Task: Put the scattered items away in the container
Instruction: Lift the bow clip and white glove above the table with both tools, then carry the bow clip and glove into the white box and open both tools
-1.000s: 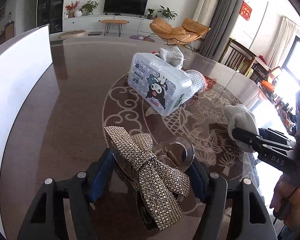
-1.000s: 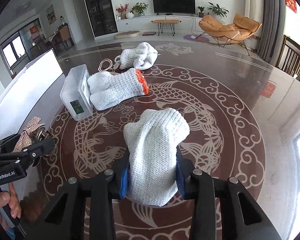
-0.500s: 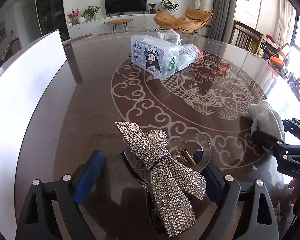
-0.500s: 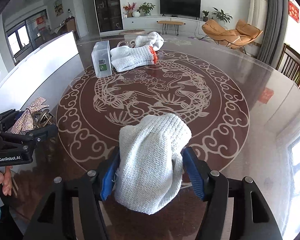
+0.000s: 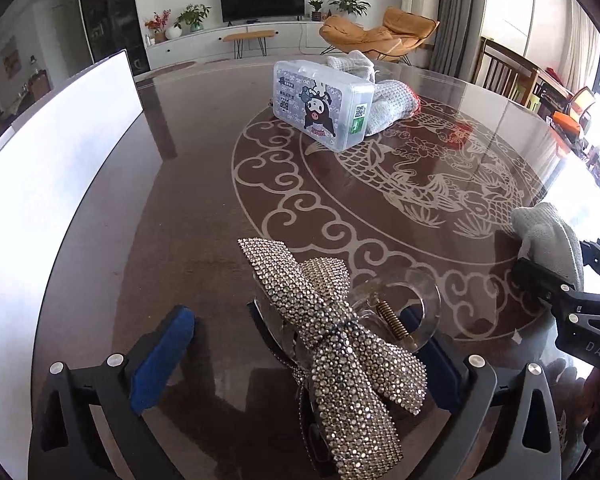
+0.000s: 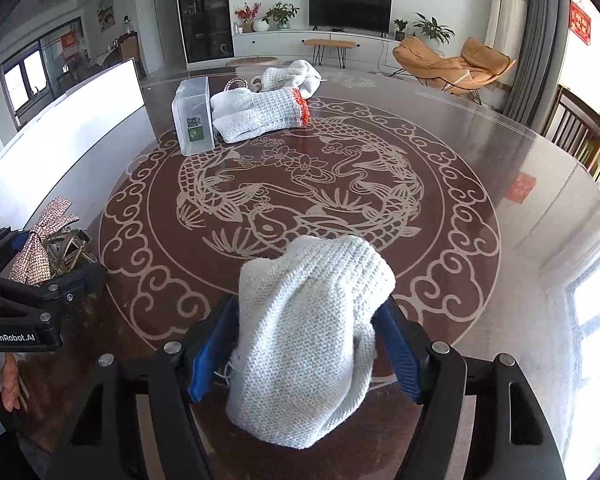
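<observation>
A rhinestone bow hair clip [image 5: 340,340] lies on the dark table [image 5: 204,208] between the jaws of my left gripper [image 5: 296,320]. Those jaws are opening; the left pad stands well clear of the clip, so nothing is gripped. A white knitted glove [image 6: 308,328] sits on the table between the jaws of my right gripper [image 6: 305,306], which are opening and spread to either side of it. Farther off stand a clear plastic box [image 5: 320,108] with a cartoon label, a red-cuffed glove [image 6: 260,114], another glove [image 6: 292,76] and a string of beads [image 6: 236,82].
A tall white panel [image 5: 48,184] runs along the table's left side. The patterned round table top [image 6: 440,160] stretches out to the right. Wooden chairs [image 6: 580,128] stand beyond its far right edge. A hand [image 6: 4,380] holds the left gripper [image 6: 40,276].
Both grippers have opened: the pads came off the bow clip and off the glove, which now rest on the table. Both views pulled back from the clear box.
</observation>
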### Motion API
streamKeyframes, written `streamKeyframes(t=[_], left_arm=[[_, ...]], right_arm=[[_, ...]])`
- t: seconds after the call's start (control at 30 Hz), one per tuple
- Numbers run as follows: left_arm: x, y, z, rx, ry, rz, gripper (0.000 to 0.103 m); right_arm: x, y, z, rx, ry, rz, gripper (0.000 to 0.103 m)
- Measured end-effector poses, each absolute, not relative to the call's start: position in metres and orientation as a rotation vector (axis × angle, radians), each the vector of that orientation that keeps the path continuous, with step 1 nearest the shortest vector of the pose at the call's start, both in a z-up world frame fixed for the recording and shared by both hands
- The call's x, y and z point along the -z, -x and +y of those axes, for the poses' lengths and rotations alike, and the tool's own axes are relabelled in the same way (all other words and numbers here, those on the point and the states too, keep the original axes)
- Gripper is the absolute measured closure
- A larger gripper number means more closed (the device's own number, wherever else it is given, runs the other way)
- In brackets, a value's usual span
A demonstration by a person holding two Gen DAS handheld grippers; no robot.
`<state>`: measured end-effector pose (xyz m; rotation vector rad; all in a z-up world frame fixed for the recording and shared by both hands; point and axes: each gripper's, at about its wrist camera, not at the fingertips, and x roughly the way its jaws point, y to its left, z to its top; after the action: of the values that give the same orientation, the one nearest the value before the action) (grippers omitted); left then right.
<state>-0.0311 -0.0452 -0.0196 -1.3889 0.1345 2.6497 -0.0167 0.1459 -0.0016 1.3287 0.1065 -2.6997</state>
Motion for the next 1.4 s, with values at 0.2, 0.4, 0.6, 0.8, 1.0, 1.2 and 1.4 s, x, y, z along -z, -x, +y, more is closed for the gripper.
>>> streamKeyframes(t=[0.2,0.4,0.6,0.8,1.0,1.2,1.4], left_arm=[[0.020,0.031,-0.045,-2.651,1.390,0.134,0.000],[0.020,0.032,-0.044,-2.656,1.394,0.127,0.000],[0.021,0.032,-0.042,-2.672,1.401,0.119,0.000],[0.021,0.032,-0.042,-2.672,1.401,0.118,0.000],[0.021,0.032,-0.041,-2.658,1.390,0.120,0.002],[0.009,0.022,-0.048,-2.604,1.288,-0.028,0.036],[-0.010,-0.017,-0.050,-2.572,1.280,-0.058,0.036]], right_arm=[[0.002,0.017,0.146,2.699,-1.329,0.106,0.032],[0.002,0.017,0.146,2.699,-1.329,0.106,0.032],[0.002,0.017,0.146,2.699,-1.329,0.106,0.032],[0.002,0.016,0.146,2.699,-1.328,0.107,0.032],[0.002,0.016,0.146,2.699,-1.328,0.107,0.032],[-0.005,0.009,0.142,2.715,-1.257,0.130,0.068],[-0.012,-0.018,0.130,2.627,-1.242,-0.018,0.069]])
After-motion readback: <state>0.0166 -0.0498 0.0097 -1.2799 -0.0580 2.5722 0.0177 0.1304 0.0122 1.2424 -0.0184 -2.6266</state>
